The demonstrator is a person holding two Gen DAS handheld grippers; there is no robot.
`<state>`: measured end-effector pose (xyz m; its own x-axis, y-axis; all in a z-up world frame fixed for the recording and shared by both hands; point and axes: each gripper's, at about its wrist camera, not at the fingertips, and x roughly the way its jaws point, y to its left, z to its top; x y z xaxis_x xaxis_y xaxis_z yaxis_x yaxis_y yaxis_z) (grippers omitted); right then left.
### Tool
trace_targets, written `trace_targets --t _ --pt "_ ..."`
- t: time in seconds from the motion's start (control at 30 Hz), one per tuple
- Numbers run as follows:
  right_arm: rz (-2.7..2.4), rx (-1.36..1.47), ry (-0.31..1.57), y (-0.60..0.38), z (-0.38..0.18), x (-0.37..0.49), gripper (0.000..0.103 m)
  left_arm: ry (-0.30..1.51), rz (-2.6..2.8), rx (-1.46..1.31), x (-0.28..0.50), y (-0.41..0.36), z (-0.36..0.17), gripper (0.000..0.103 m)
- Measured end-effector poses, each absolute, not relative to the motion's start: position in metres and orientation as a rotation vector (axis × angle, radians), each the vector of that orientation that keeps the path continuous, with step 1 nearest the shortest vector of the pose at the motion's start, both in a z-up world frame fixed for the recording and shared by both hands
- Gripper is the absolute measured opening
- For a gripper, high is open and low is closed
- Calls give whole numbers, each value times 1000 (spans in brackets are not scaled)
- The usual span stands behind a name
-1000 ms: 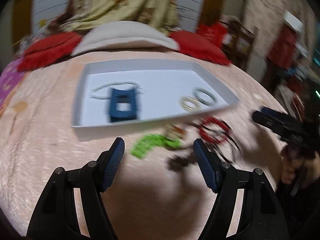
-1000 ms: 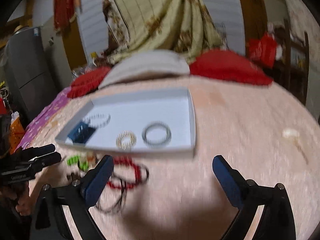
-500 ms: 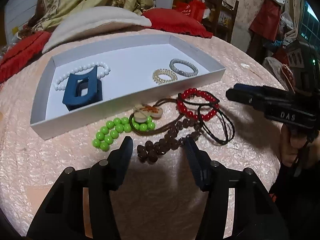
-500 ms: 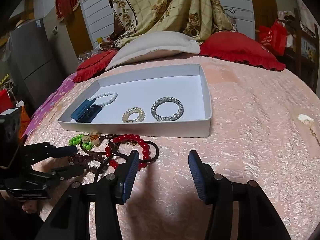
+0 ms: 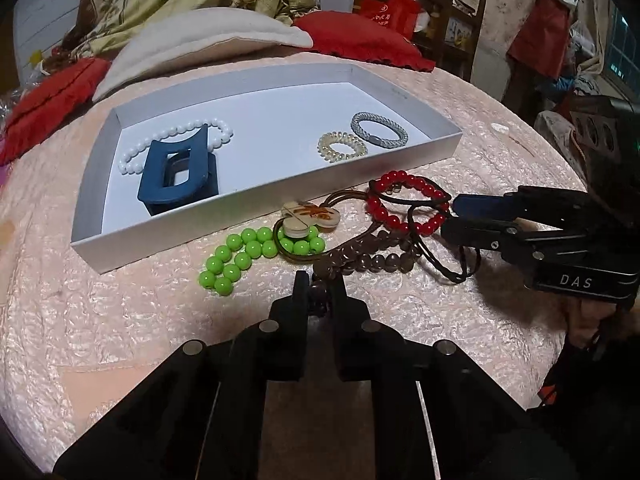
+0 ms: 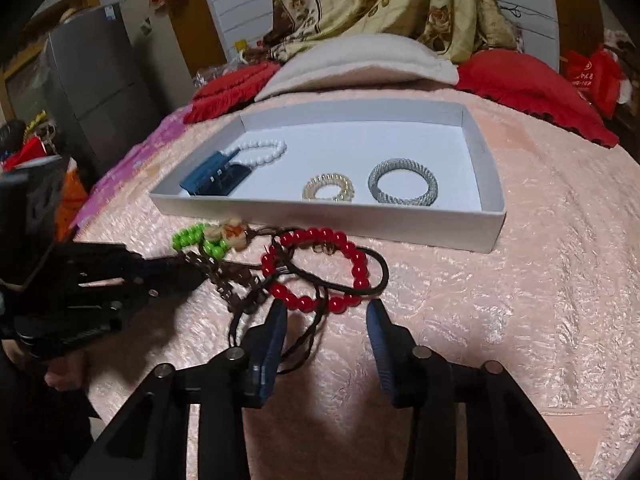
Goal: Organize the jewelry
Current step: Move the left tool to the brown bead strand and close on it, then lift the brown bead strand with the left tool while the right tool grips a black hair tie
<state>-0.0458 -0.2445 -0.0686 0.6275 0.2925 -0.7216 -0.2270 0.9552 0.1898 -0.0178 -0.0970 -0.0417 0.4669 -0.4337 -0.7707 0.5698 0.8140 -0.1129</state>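
The left hand-held gripper [image 5: 319,285], spread apart a second ago, is now being clenched on the brown bead strand [image 5: 360,258] beside the white tray [image 5: 256,220] on the bed. The right hand-held gripper [image 6: 326,316], marked "DAS", is being narrowed around the red bracelet [image 6: 316,270], untouched.

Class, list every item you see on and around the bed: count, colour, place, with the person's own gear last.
box: one, white, on pink bedspread
hair clip: one, blue, in box
bracelets in box: white, gold, silver
bracelets before box: green, red, brown
pendant: one, cream
cords: dark, tangled
pillows: red, white
left gripper: shut on brown beads
right gripper: closing, astride red bracelet
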Motion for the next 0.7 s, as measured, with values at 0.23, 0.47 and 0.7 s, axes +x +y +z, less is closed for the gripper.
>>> trace_targets --t 0.23,0.47,0.7 --pt "350 4 843 -230 -71 -49 19 863 -697 146 -25 -98 -32 8" --pt "333 -33 835 -233 -70 -53 3 848 -729 123 -28 -98 -26 8" --pt "305 61 694 -257 -44 -64 3 825 -743 77 -28 -92 -19 8"
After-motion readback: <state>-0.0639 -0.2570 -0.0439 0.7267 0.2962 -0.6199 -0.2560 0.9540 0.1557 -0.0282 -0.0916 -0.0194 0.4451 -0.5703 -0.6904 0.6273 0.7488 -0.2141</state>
